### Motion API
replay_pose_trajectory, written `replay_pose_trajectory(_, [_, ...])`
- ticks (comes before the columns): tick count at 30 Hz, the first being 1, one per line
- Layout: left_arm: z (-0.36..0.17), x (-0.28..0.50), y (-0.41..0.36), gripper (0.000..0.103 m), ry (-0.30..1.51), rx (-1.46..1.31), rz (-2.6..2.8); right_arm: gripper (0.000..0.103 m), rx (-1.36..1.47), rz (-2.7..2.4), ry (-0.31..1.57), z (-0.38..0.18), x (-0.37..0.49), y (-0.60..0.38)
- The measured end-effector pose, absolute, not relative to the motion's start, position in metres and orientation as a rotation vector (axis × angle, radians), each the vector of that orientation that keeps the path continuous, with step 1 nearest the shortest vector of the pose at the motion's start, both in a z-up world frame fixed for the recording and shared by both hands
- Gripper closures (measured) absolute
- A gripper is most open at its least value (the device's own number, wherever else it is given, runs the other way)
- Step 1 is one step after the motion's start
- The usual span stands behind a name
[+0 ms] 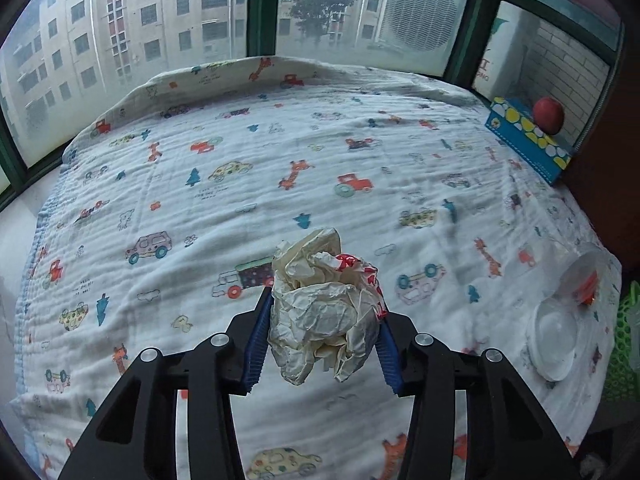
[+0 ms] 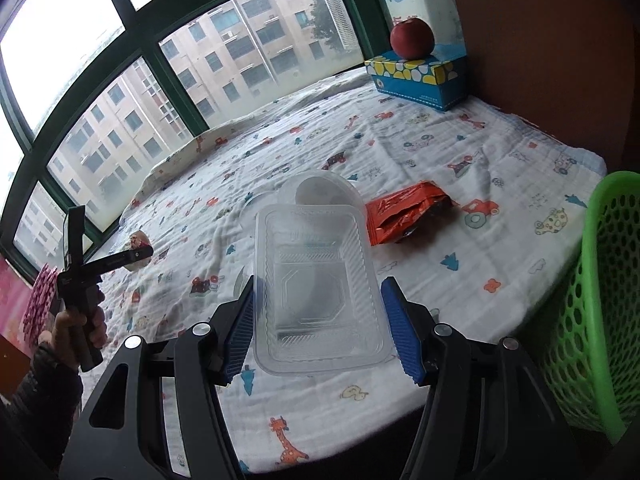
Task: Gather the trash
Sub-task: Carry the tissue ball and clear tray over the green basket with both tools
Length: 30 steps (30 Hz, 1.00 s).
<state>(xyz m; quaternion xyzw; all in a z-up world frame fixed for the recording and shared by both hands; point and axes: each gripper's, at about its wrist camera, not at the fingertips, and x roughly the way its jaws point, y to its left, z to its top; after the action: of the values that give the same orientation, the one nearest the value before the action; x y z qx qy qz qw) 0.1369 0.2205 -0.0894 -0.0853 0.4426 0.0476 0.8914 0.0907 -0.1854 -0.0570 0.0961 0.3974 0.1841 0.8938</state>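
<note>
The left gripper (image 1: 324, 336) is pinching a crumpled paper wrapper (image 1: 324, 312) between its blue ribbed pads, the wad bulging above and below the fingers and lifted clear of the printed blanket (image 1: 240, 184). The gripper is pointing steeply down toward the blanket. The right gripper (image 2: 320, 328) is clamping a clear plastic tray (image 2: 316, 280) by its long sides, the tray tilted up and away from the fingers, above the blanket. Only the right wrist view is showing the person's left hand (image 2: 78, 332) gripping the handle of the other tool at the left edge, an orange snack packet (image 2: 404, 216) lying on the blanket just beyond the tray, and a green mesh basket (image 2: 600, 296) standing at the right side. Both views are showing an apple (image 2: 412, 38) sitting on a blue tissue box (image 2: 420, 76) at the far corner by the window.
</note>
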Motion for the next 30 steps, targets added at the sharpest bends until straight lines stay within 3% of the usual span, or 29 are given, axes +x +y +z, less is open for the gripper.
replay_pose_trajectory(12, [-0.03, 0.124, 0.09, 0.058, 0.815, -0.112, -0.175, 0.042, 0.207, 0.232, 0.762, -0.042, 0.057, -0.259])
replay_pose_trajectory(30, [0.002, 0.134, -0.101, 0.058, 0.794, 0.008, -0.518, 0.042, 0.262, -0.025, 0.727, -0.04, 0.017, -0.38])
